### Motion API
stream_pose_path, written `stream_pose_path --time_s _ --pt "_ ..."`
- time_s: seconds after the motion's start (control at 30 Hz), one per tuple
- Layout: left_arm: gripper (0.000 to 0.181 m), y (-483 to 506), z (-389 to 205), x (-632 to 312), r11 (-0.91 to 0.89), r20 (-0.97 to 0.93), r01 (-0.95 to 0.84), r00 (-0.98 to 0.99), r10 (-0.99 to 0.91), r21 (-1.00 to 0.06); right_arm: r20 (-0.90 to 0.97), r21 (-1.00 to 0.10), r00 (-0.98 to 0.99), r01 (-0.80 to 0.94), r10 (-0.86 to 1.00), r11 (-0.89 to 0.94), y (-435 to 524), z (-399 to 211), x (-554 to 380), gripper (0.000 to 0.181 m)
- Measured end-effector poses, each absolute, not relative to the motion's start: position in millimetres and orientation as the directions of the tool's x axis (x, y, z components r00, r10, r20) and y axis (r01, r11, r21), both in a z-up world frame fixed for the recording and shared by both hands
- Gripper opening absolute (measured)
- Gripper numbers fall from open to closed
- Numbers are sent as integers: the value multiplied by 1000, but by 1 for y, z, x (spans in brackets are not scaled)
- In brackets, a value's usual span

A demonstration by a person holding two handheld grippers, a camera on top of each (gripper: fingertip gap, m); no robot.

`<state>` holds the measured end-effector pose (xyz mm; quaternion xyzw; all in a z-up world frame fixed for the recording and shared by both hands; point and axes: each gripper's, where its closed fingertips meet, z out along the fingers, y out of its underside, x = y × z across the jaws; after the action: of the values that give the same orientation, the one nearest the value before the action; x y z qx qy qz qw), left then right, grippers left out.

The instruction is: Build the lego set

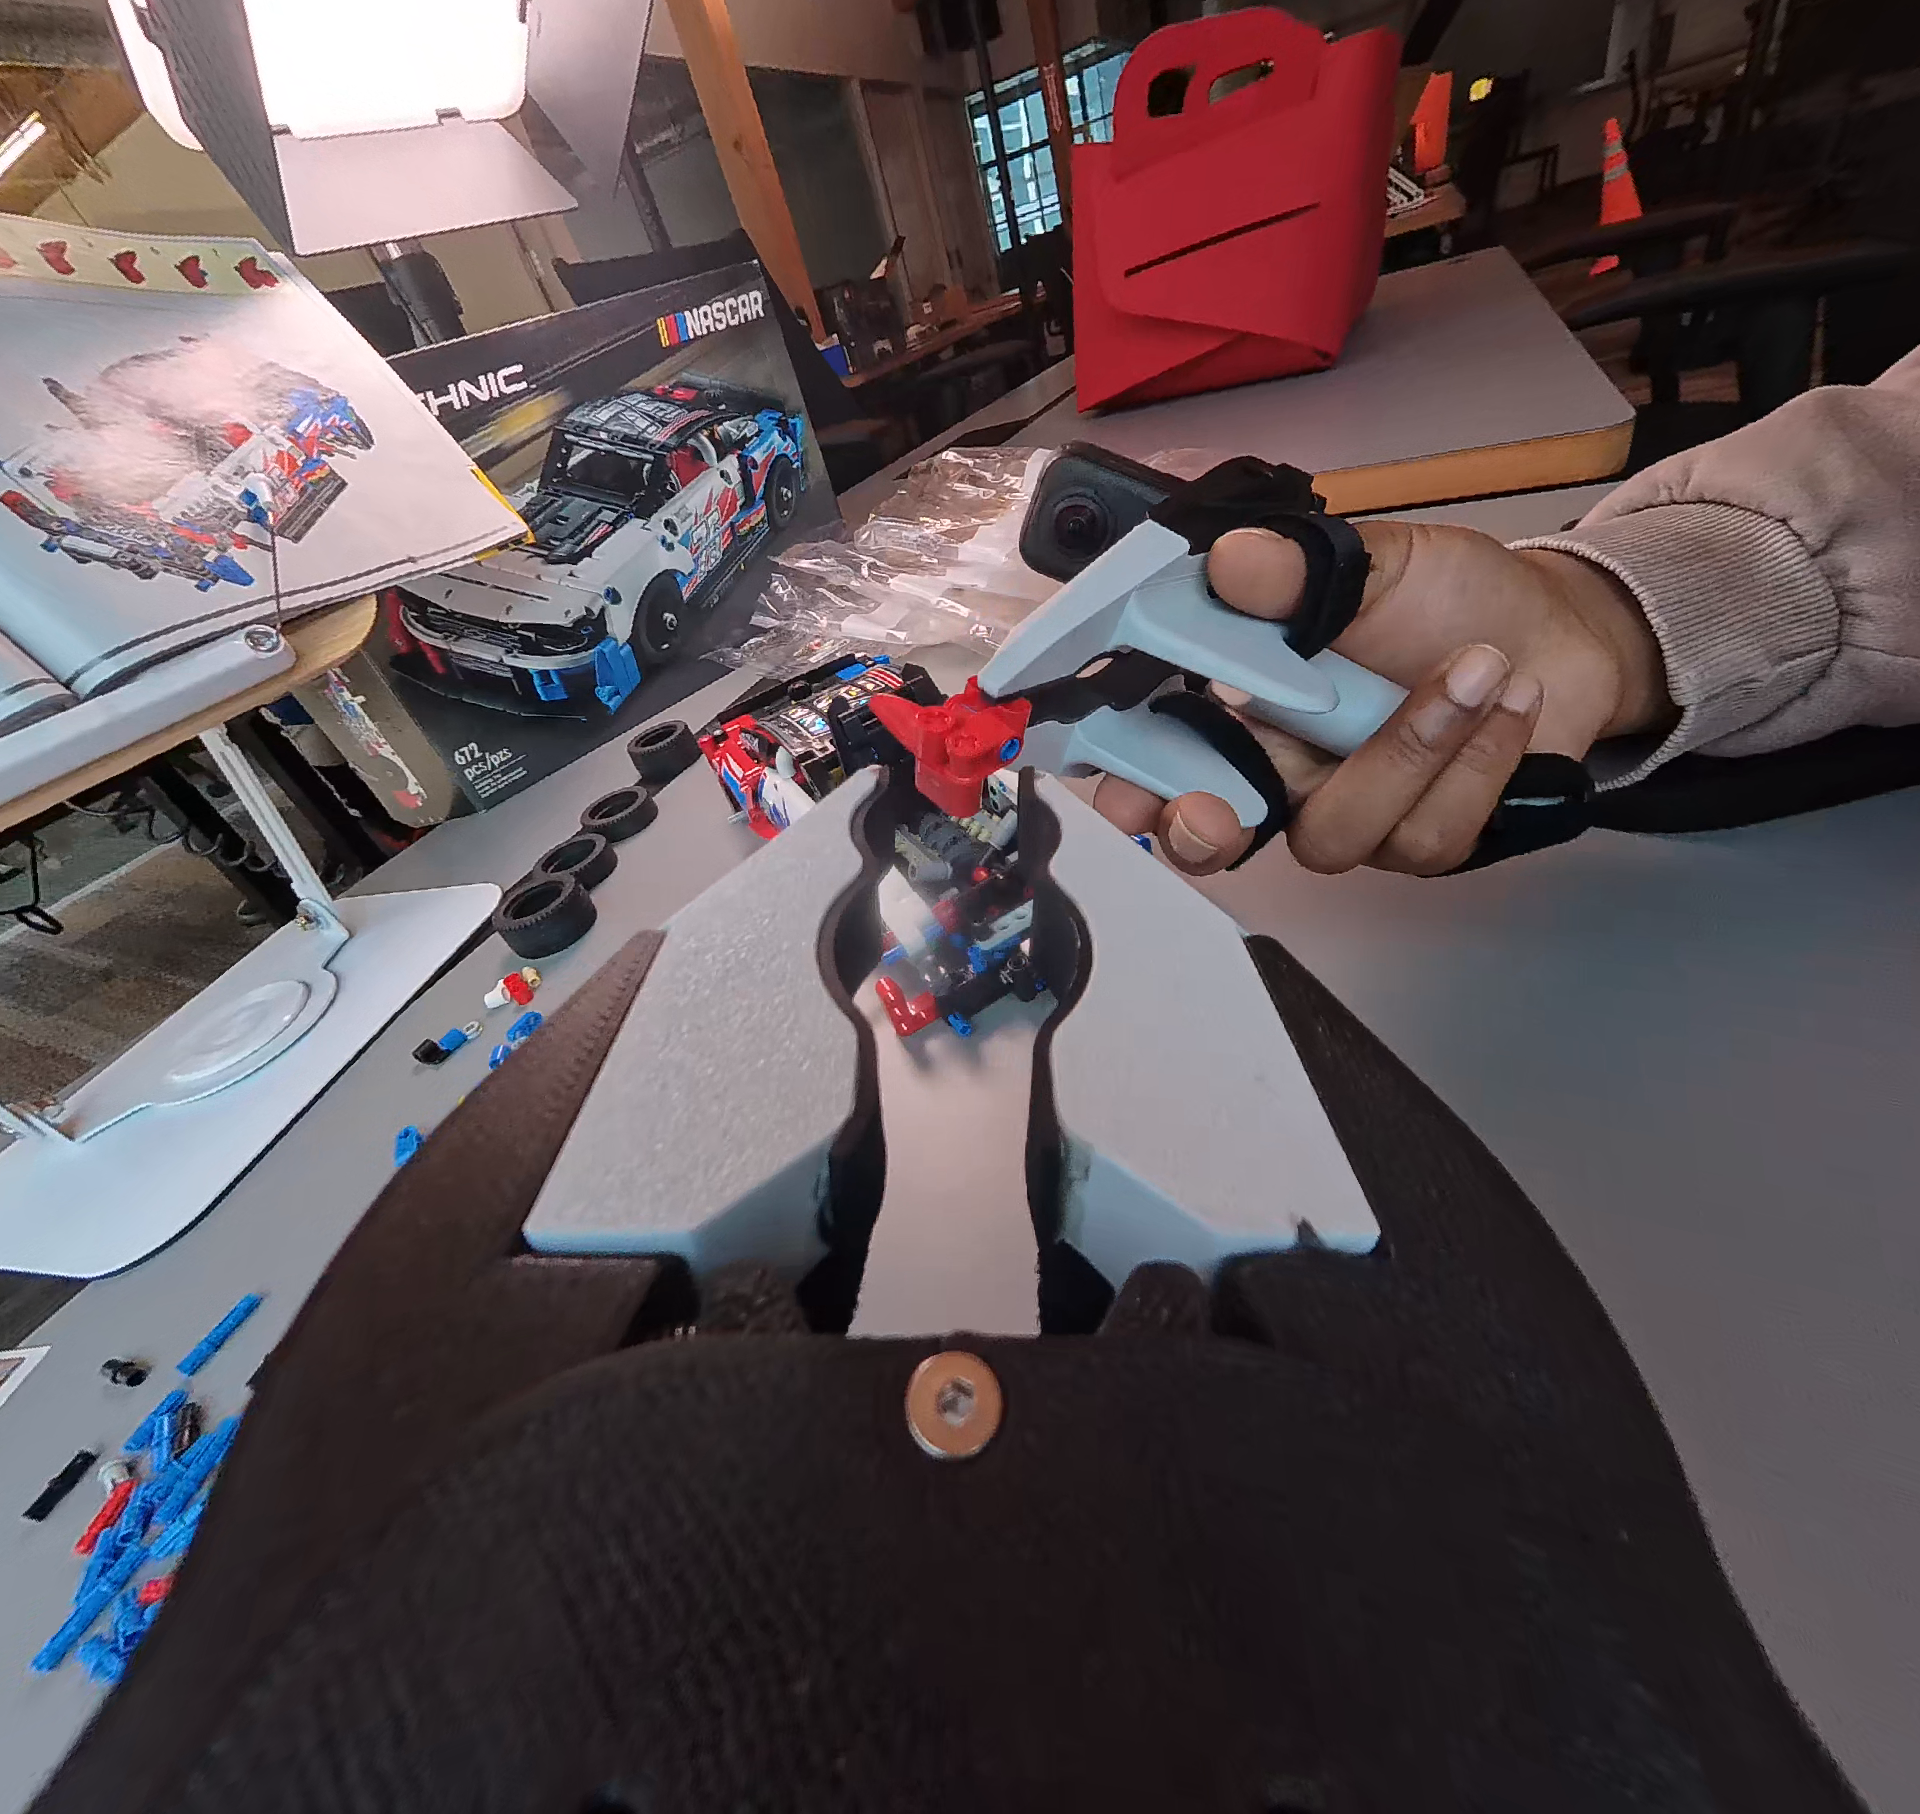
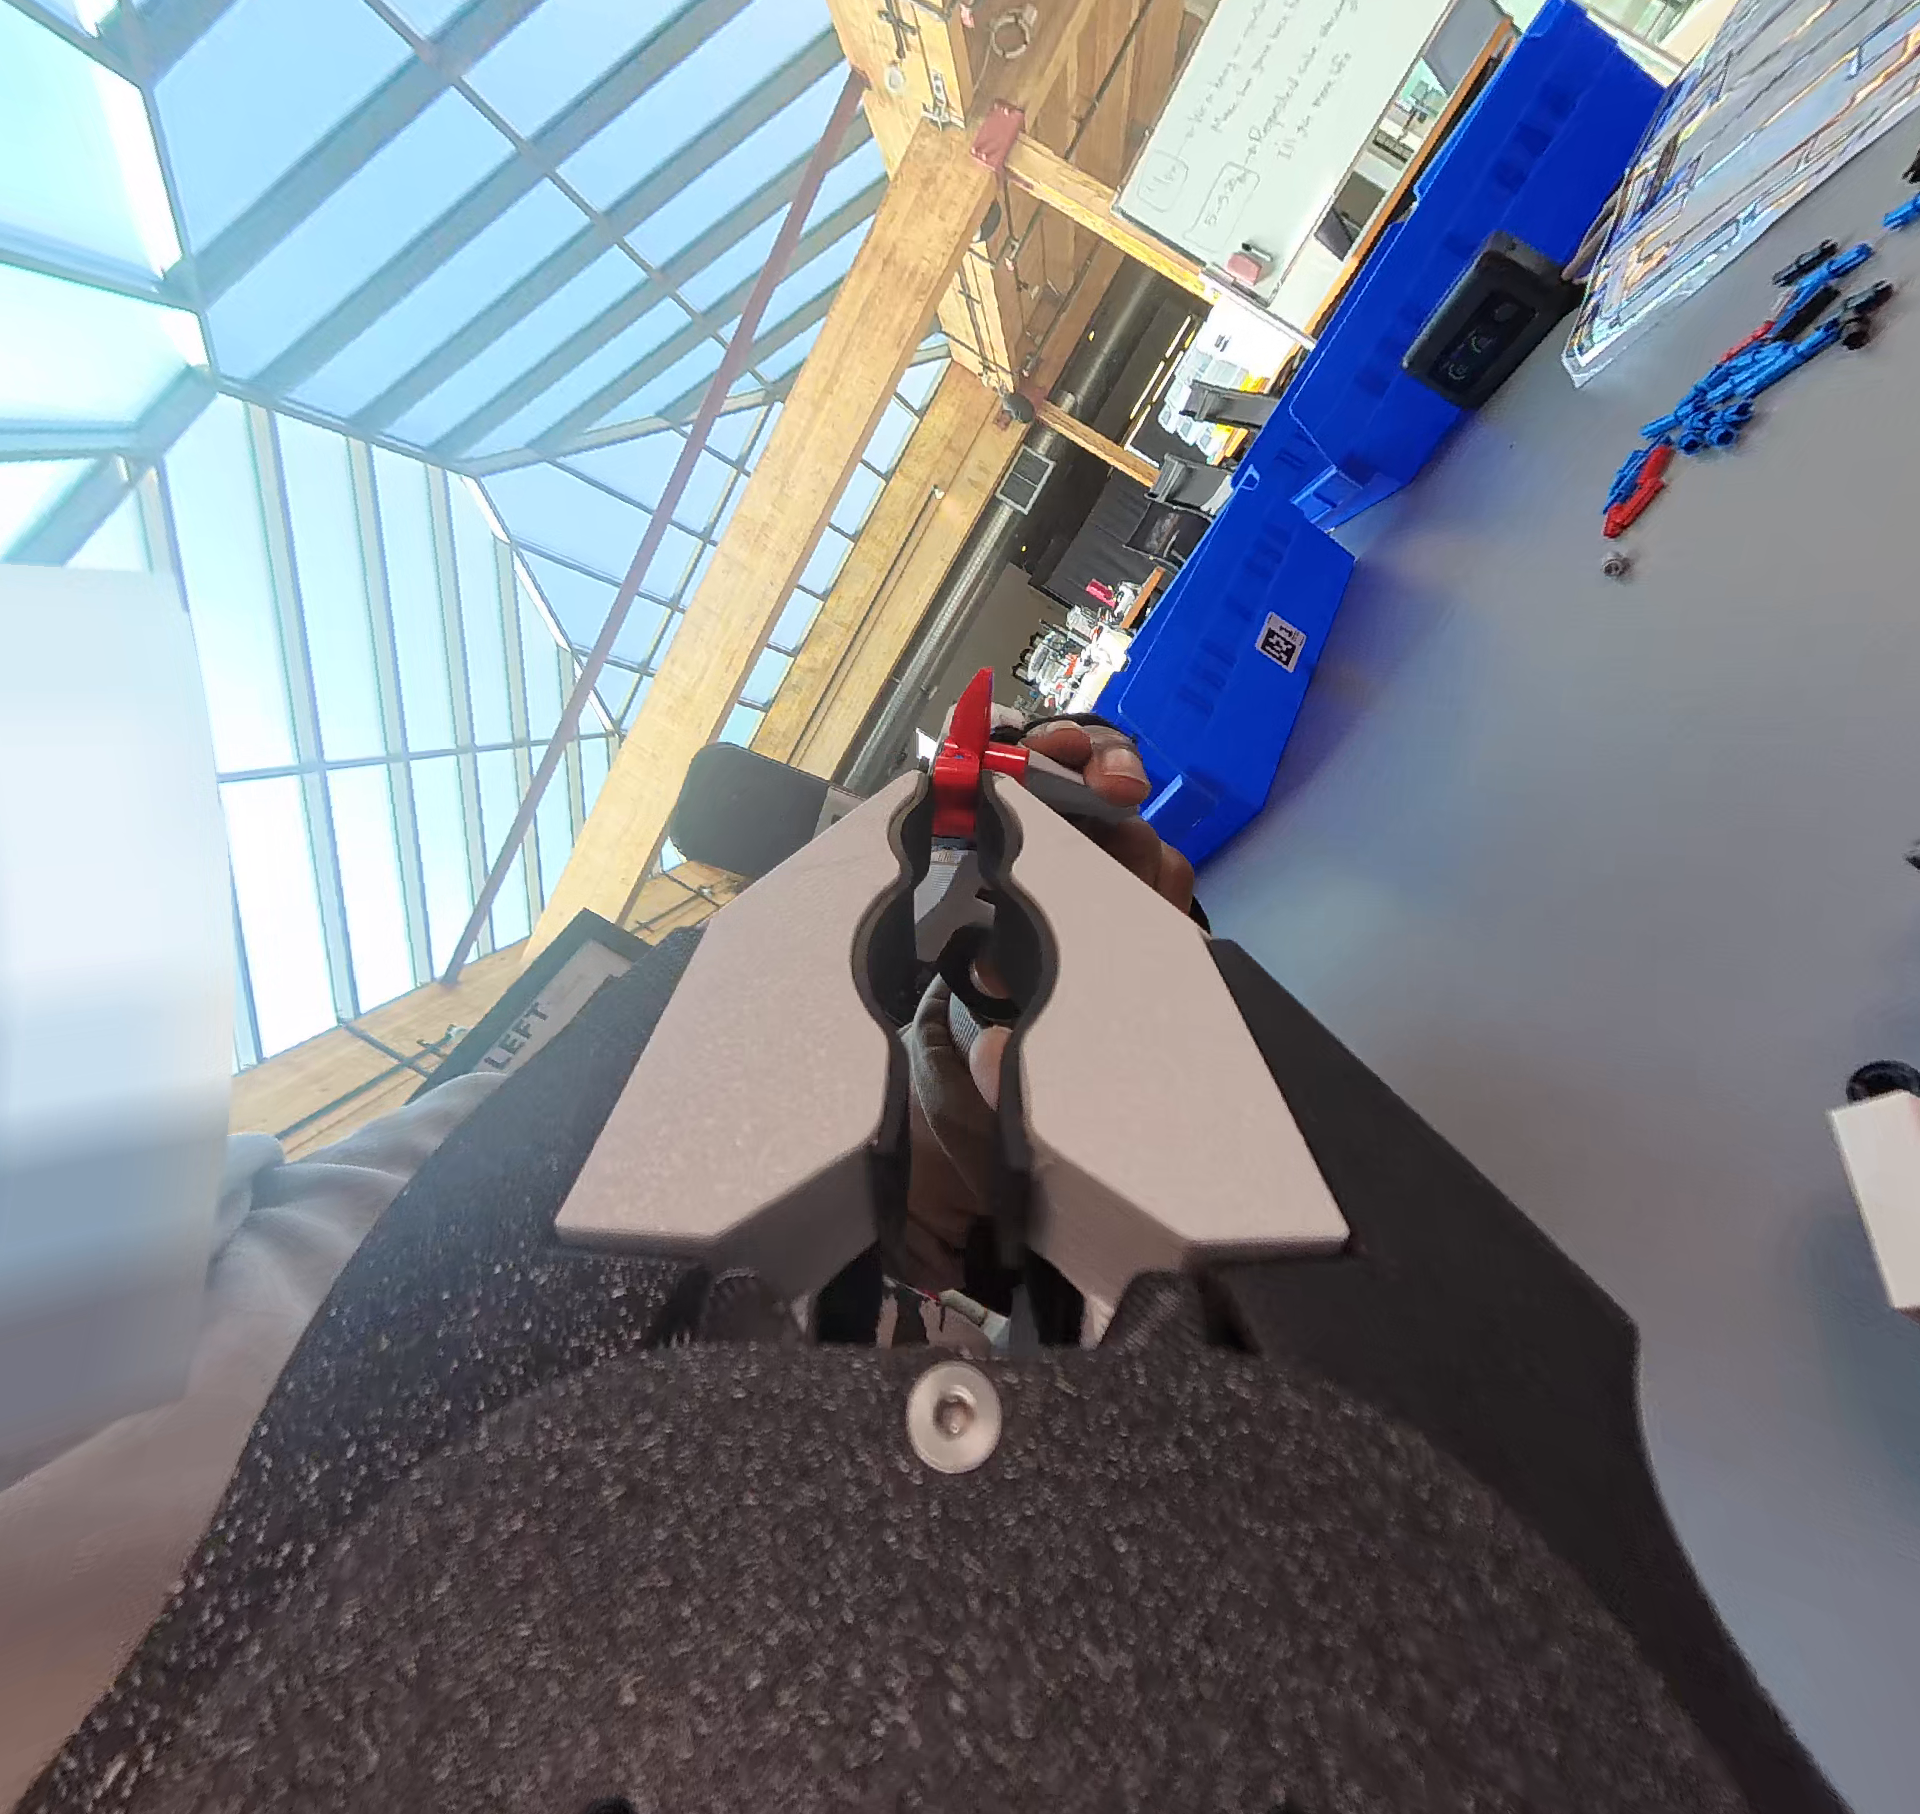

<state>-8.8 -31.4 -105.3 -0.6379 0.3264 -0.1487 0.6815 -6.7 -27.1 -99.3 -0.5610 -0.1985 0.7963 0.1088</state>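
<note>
My right gripper (image 2: 961,777) is shut on a small red lego piece (image 2: 958,772) with a pointed fin. In the left wrist view the right gripper (image 1: 1013,715) comes in from the right, in a person's hand, and holds the red piece (image 1: 951,736) just above my left gripper's tips. My left gripper (image 1: 954,782) is open. The red piece's lower end hangs at its mouth and the pads do not press on it. Between the left fingers I see the partly built car chassis (image 1: 966,923) on the table. A red, white and black body section (image 1: 774,756) lies behind it.
Several black tyres (image 1: 577,855) lie at the left. The set's box (image 1: 623,538) and an open instruction booklet (image 1: 187,455) on a stand are behind them. Loose blue and red pins (image 1: 135,1515) lie near left. Plastic bags (image 1: 935,538), a red felt bag (image 1: 1226,226) and blue bins (image 2: 1351,476) are farther off. My two grippers' fingertips are within a few centimetres of each other.
</note>
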Motion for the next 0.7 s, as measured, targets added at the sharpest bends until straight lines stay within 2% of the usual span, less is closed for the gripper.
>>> stream_pose_path --time_s 0.3,0.7 --pt "11 -32 -112 -7 156 -309 -271 729 -611 -950 -840 -474 -332 61 430 -878 -31 -104 -6 4" --pt "10 -34 -120 -9 179 -342 -297 699 -628 -938 -869 -416 -334 94 366 -904 -31 -112 -7 4"
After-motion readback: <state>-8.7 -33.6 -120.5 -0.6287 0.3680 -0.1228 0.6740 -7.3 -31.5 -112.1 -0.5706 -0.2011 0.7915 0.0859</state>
